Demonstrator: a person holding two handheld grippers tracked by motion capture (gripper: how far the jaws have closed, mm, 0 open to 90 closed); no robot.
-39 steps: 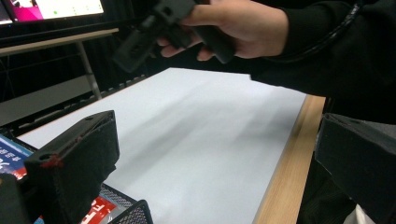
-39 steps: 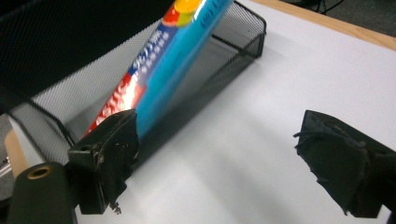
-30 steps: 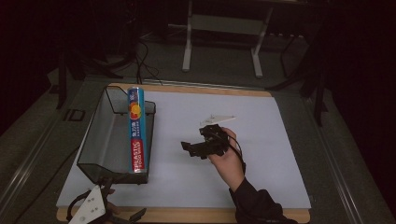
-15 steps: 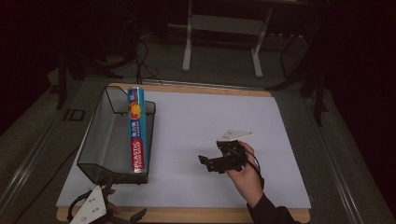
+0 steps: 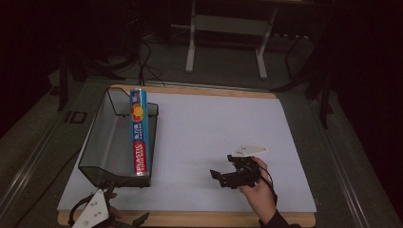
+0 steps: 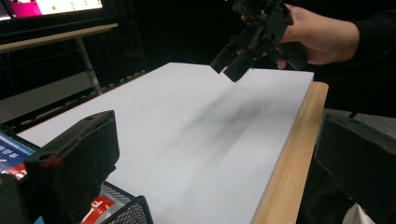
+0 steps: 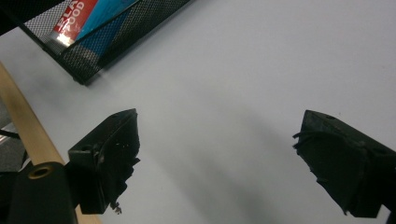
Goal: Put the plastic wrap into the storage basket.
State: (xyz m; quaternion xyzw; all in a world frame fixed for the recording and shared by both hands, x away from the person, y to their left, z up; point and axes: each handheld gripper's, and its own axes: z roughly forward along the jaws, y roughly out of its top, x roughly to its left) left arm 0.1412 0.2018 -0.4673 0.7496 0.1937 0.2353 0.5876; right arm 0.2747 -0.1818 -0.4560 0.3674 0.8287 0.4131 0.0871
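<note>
The right gripper (image 7: 219, 163) hangs over the white sheet (image 7: 261, 74), jaws wide apart. A mesh basket (image 7: 93, 51) with a box (image 7: 88, 14) sits beyond.

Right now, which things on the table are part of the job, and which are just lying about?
Part of the job:
plastic food wrap box
black mesh tray
right hand-held gripper
left hand-held gripper

Just lying about:
white table cover
cables on the floor
</note>
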